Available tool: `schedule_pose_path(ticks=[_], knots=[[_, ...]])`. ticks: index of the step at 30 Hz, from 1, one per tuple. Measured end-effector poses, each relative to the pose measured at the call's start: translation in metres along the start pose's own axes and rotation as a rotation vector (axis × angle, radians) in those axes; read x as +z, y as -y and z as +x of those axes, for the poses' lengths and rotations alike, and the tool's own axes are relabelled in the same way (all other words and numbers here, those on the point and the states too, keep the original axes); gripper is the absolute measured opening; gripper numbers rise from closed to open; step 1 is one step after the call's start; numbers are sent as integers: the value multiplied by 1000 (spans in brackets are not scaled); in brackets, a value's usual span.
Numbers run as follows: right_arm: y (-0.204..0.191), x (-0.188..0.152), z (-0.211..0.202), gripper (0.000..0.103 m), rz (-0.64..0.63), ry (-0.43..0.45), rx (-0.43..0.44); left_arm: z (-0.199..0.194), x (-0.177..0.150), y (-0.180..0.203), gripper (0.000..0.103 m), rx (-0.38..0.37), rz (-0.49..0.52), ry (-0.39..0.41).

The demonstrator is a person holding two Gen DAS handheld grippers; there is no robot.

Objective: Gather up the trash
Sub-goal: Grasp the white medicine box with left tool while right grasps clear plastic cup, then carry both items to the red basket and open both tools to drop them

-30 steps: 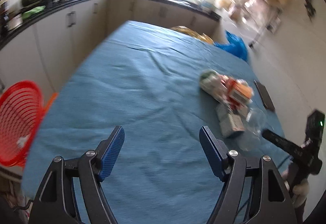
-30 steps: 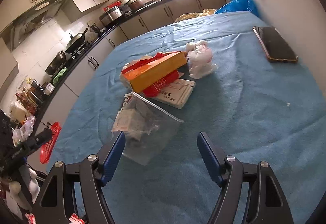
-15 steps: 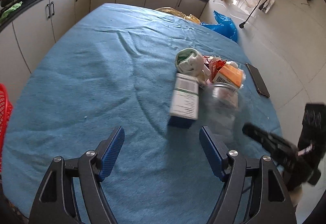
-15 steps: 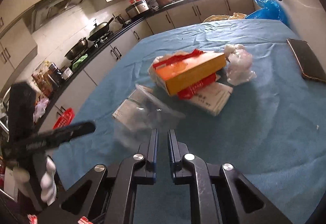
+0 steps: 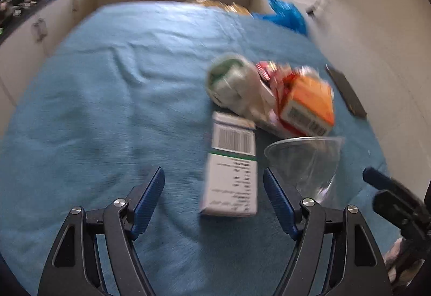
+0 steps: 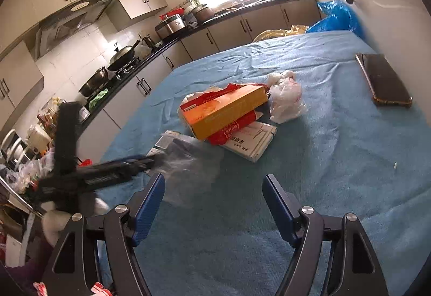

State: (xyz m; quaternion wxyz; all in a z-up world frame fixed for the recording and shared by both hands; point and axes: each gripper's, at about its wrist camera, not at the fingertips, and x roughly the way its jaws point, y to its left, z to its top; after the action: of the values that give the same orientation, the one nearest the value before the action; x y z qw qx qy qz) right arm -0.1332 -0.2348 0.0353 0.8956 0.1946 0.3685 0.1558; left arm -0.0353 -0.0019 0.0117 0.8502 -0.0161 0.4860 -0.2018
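A pile of trash lies on the blue-covered table (image 5: 94, 107): an orange box (image 6: 223, 111), a red packet (image 6: 237, 129), a white box (image 6: 253, 142), a crumpled white plastic bag (image 6: 285, 96) and a clear plastic bag (image 6: 188, 169). In the left wrist view a white barcode box (image 5: 231, 169) lies just ahead between my open left gripper's fingers (image 5: 212, 196), with the clear bag (image 5: 307, 161) to its right. My right gripper (image 6: 212, 204) is open and empty, just short of the clear bag. The left gripper also shows in the right wrist view (image 6: 107, 174), reaching into the pile.
A black phone (image 6: 382, 80) lies at the table's right edge by the wall. Kitchen counters with pots (image 6: 121, 56) run along the left and far sides. A blue bag (image 6: 339, 16) sits beyond the far right corner.
My right gripper was shut half a second ago and has opened. My left gripper has swung from the red basket side toward the pile and closed in on the white barcode box.
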Motion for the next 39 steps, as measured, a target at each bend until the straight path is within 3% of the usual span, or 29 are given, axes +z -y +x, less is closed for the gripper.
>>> schedule_pose_path(ticks=[1,2,3,5,9,15,20,26,28,33,34,35,37,39], knots=[[1,0,0,80,1,-2,0,0,0,3,62,25,19,32],[0,0,-1,80,1,-3,-3,2,1,4,40,47,32,22],[0,0,-1,80,-1,-4,-7,1,1,5,34,74,39,27],[1,1,-1,80,-4,-9,-13,-5,-1,-5,33,38,-3,19],[1,6,6,81,2,-35,3,-28,-16,-28,33,72,-63,48],[-12,7,50,83,35,-125,24,-48,-36,-50,33,87,-133,61],[-26,11,73,83,21,-115,-57,-46,-45,-60,34,88,-138,63],[-29,12,81,83,57,-75,-156,-47,-51,-58,58,30,-126,103],[-28,14,82,83,91,-54,-172,-47,-53,-57,59,27,-125,116],[-33,15,84,83,86,-56,-210,-52,-57,-69,59,-27,-209,139],[-34,15,83,83,89,-58,-216,-53,-59,-71,48,-19,-216,136],[-35,14,83,79,92,-59,-224,-54,-60,-72,33,6,-208,132],[-34,13,81,54,107,-66,-230,-58,-64,-75,33,2,-196,128],[-32,11,79,53,134,-71,-195,-65,-67,-80,33,-9,-199,126]])
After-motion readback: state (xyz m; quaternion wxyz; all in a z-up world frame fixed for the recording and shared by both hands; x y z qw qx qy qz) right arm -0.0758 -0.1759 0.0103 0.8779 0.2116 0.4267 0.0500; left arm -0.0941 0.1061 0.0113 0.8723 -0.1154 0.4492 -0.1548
